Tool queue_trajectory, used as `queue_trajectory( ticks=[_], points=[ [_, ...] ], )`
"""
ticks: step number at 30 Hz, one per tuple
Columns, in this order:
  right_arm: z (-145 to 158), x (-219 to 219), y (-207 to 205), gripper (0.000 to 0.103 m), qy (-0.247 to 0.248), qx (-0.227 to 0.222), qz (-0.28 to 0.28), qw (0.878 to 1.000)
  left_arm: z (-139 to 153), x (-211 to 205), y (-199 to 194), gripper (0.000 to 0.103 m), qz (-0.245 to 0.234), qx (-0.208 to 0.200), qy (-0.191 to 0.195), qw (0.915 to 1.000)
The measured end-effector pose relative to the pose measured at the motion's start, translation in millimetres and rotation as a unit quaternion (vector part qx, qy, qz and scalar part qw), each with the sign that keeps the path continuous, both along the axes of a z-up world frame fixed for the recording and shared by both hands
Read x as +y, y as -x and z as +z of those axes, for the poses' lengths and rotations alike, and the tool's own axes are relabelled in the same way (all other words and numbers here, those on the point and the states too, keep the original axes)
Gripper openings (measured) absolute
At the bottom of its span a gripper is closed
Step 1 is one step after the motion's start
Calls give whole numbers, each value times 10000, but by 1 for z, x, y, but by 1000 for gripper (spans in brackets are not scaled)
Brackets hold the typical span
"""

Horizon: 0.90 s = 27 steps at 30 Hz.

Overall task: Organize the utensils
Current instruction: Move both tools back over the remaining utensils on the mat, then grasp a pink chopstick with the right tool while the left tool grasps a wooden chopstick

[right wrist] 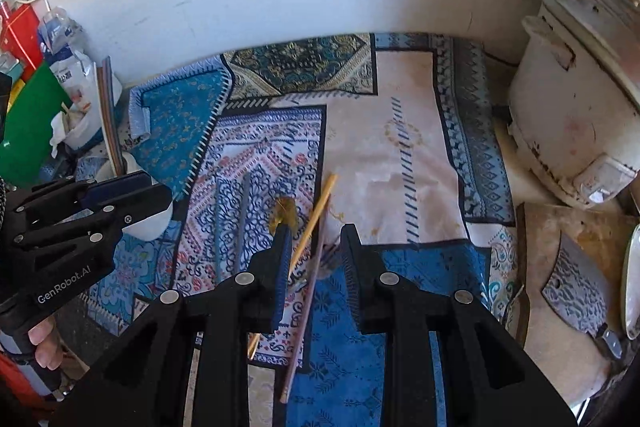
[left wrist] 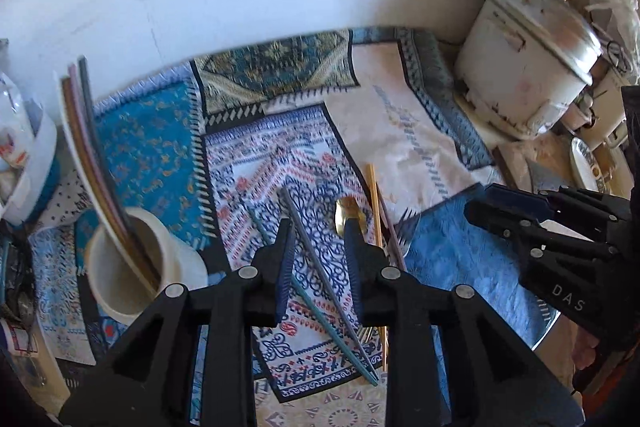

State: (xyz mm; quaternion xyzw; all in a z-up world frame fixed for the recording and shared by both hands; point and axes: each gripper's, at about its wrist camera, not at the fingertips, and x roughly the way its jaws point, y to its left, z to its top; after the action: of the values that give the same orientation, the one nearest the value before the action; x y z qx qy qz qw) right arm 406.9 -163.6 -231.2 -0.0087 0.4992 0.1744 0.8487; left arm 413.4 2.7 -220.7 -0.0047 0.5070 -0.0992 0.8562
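while jaws gape, grey chopstick [left wrist: 320, 267] between

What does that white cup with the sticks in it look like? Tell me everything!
The white cup is a round, smooth holder, ceramic or plastic by its look, with a thick rim and a beige inside. It stands upright on the patterned cloth, to the left of the left gripper, not touching it. Several chopsticks in white, brown, pink and dark grey lean out of it together, resting against its rim.

4 loose chopsticks: teal [left wrist: 276, 251], grey [left wrist: 308, 247], tan [left wrist: 375, 203], brown [right wrist: 310, 291]. 1 gold spoon [left wrist: 346, 213], 1 fork [left wrist: 406, 227], 1 white utensil cup [left wrist: 120, 279], 1 rice cooker [left wrist: 524, 67], 1 cleaver [right wrist: 576, 291].
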Motion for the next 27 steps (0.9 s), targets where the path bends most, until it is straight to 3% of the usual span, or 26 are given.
queue_trajectory(
  ticks=[6,12,16,21,27],
  points=[
    [-56,5,-1,23,-14,803,113,9967,-34,-4,1,24,14,421,-105,9991],
    [-89,16,1,23,54,1247,335,9916,-55,0,4,24,76,749,-169,9970],
    [-97,21,6,22,197,1264,416,9909,-60,-1,5,24,-80,841,-162,9963],
    [-97,24,7,7,321,1089,401,9927,-65,-11,3,24,-269,907,-142,9954],
    [-95,11,9,6,229,1037,293,9939,-74,-30,-7,24,-526,1067,2,9929]
  ],
)
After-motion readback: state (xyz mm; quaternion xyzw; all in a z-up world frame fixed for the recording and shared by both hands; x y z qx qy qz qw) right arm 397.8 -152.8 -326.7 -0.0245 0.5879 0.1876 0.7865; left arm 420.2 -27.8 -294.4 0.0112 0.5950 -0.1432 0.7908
